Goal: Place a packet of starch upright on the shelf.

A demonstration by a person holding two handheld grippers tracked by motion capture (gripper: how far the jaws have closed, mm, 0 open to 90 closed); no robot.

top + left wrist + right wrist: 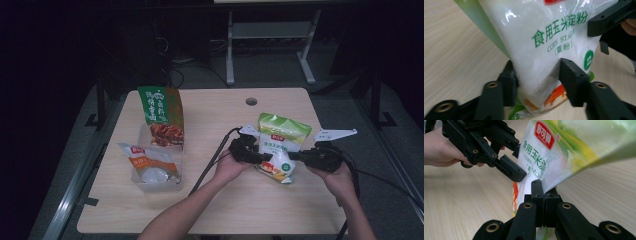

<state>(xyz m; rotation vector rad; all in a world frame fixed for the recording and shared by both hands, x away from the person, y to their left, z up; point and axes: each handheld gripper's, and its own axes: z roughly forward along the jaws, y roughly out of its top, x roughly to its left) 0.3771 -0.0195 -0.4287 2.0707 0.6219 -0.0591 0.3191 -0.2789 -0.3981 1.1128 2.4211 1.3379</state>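
**Two grippers shared one bag of corn starch**

A white and green plastic bag of corn starch sat right of centre in the high view, held between two hand-held tools above the pale wooden table. The left gripper had its jaws pressed on the bag's lower body from both sides. The right gripper pinched the bag's edge, jaws together. At centre left, a clear plastic bin held two other packets.
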